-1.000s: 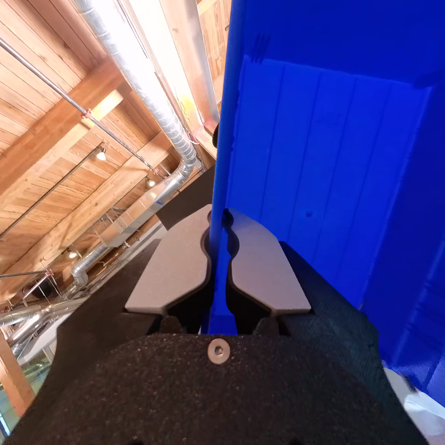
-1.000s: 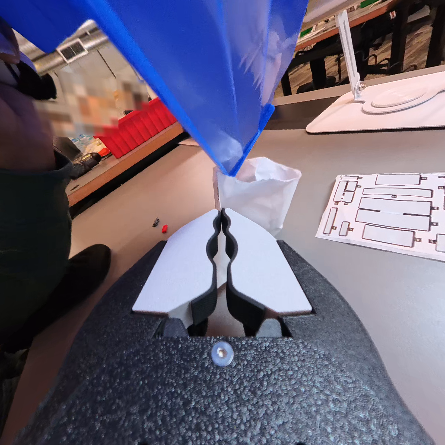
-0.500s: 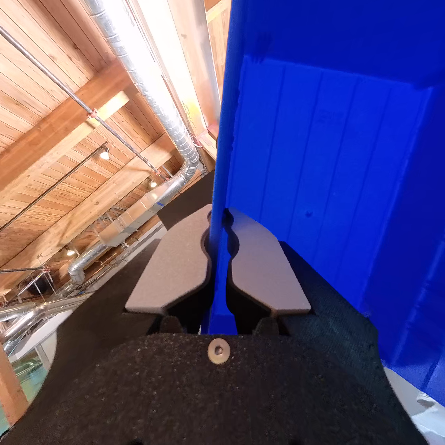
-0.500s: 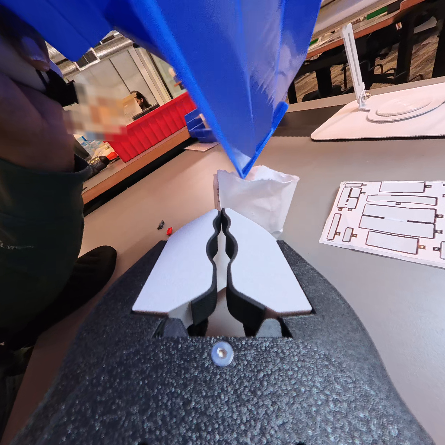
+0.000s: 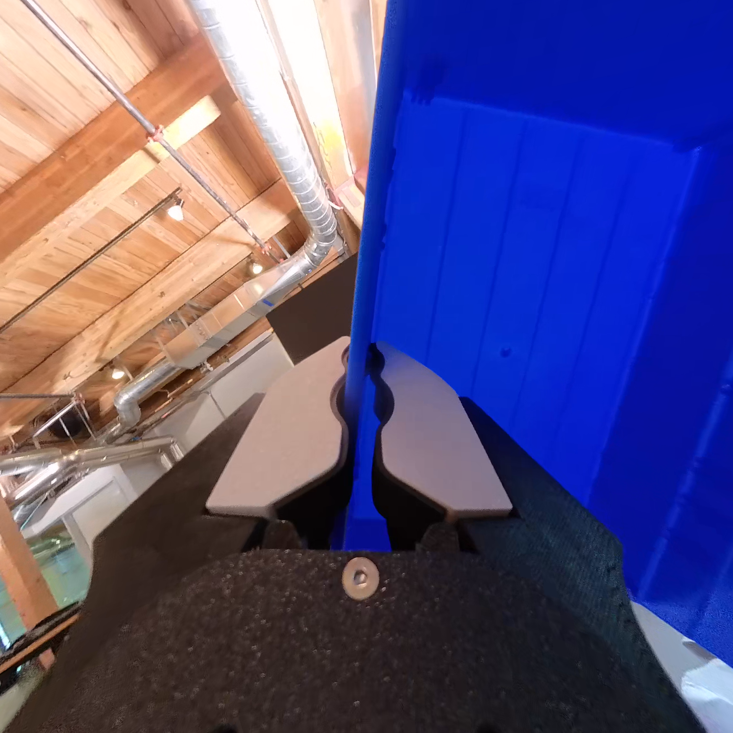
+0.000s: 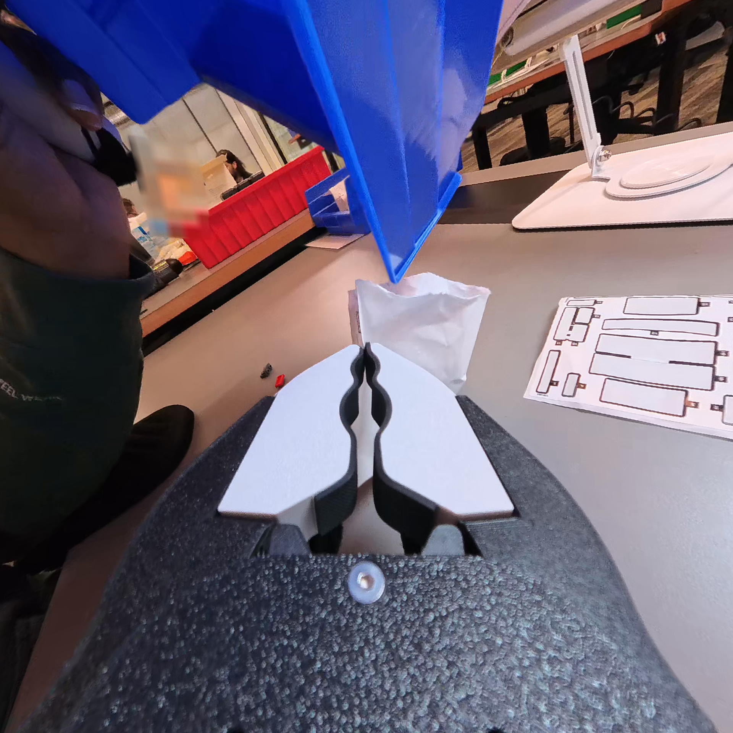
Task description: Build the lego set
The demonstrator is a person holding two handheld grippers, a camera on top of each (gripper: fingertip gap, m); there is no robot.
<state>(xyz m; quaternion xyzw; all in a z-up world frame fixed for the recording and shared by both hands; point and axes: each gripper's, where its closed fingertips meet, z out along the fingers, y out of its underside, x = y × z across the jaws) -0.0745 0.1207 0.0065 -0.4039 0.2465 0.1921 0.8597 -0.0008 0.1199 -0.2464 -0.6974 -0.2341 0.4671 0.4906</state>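
My left gripper [image 5: 359, 357] is shut on the side wall of a blue plastic bin [image 5: 555, 277] and holds it tipped up in the air. In the right wrist view the bin [image 6: 317, 79] hangs tilted, with its lowest corner at the open mouth of a white paper bag [image 6: 420, 329] standing on the grey table [image 6: 595, 515]. My right gripper [image 6: 364, 349] is shut on the near edge of the bag. A small black piece [image 6: 266, 370] and a small red piece [image 6: 280, 380] lie loose on the table left of the bag. The bag's inside is hidden.
A printed sheet with outlined boxes [image 6: 642, 357] lies right of the bag. A white stand base [image 6: 634, 186] sits at the far right. A person's arm and dark sleeve [image 6: 59, 277] fill the left. Red bins [image 6: 261, 210] stand on a far bench. The gap from one gripper's tips to the other's is roughly 25 cm.
The blue bin has shifted slightly: its low corner, which dipped into the bag's mouth, is now at the rim. Both grippers keep their hold.
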